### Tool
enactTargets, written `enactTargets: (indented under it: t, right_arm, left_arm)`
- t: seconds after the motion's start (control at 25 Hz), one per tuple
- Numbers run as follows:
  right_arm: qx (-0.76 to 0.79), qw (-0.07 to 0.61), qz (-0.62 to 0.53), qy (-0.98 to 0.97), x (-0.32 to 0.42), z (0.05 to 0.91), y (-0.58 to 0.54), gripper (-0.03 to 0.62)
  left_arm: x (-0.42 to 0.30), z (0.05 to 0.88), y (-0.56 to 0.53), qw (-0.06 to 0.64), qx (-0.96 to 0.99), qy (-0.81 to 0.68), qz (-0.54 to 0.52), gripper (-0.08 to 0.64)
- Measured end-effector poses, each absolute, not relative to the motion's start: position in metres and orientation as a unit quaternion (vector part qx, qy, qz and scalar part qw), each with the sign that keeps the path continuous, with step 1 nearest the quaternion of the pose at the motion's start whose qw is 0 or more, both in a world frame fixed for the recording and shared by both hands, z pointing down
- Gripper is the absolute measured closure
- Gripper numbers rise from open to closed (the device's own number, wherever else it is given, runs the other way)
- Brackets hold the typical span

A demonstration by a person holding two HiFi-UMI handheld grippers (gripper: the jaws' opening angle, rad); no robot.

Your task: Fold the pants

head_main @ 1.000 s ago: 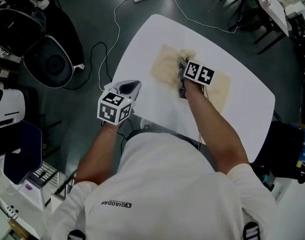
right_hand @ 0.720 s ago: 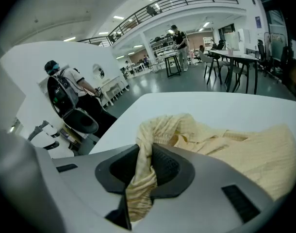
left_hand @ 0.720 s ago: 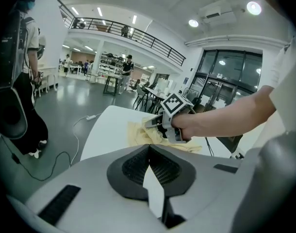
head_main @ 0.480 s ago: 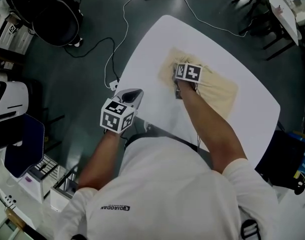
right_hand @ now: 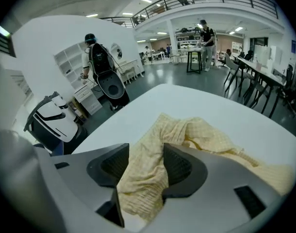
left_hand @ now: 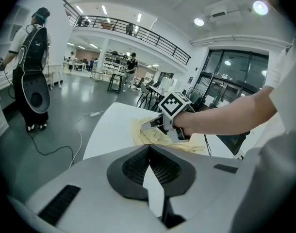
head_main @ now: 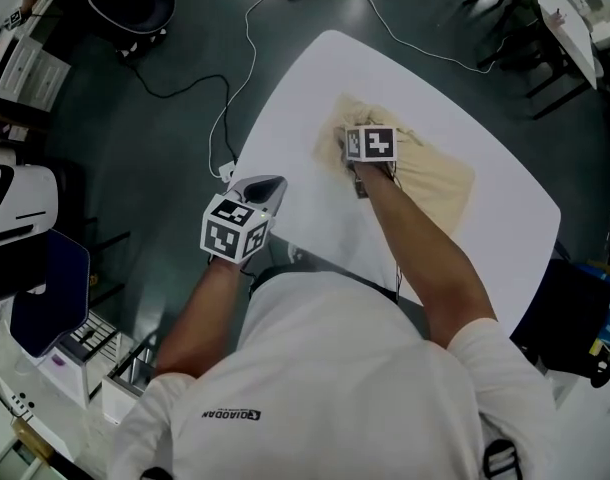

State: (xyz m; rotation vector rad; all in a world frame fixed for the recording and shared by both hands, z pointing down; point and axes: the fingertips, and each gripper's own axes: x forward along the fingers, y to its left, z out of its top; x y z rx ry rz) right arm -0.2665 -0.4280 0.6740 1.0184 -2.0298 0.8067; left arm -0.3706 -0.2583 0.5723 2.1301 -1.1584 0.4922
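The pale yellow pants (head_main: 435, 178) lie crumpled across the middle of the white table (head_main: 315, 78). My right gripper (head_main: 352, 160) is down at their left end. In the right gripper view a bunched fold of the pants (right_hand: 143, 178) lies between the pads, and the jaws have just been opening, so they stand wide and open (right_hand: 145, 161). My left gripper (head_main: 270, 181) hovers at the table's near left edge, apart from the cloth. Its jaws are shut with nothing in them (left_hand: 149, 147), and it looks toward the pants (left_hand: 148, 132) and the right gripper's marker cube (left_hand: 174, 106).
A white cable (head_main: 235, 78) snakes over the dark floor left of the table. Black chairs (head_main: 505, 28) stand at the far right and a dark bag (head_main: 575, 308) at the right. A person with a backpack (left_hand: 34, 72) stands on the floor.
My right gripper has come down and left onto the pants' left end, and the lifted bunch of cloth has settled. The left gripper has stayed put.
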Motion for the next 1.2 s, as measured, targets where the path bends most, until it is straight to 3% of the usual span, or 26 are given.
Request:
enactTargets:
  t: [0.2,0.4,0.64,1.2]
  right_arm:
    - [0.383,0.298,0.292,-0.824,-0.268,0.621,-0.411,0.371]
    - [0.364,0.234,0.3,-0.85,-0.233,0.589,-0.381,0.478]
    - [0.409,0.181,0.309,-0.839,-0.16,0.555,-0.351,0.552]
    - [0.572,0.15,0.343,-0.73,0.043,0.594,-0.312,0.554]
  left_arm:
    - [-0.367,0.572,-0.264,0.34,0.814,-0.435,0.179,0.532]
    - [-0.351,0.569,-0.271,0.311,0.827,-0.425,0.198,0.532]
    - [-0.317,0.558,-0.282,0.29,0.844,-0.404,0.2,0.532]
    - [-0.231,0.569,-0.291,0.269,0.865,-0.353,0.235,0.532]
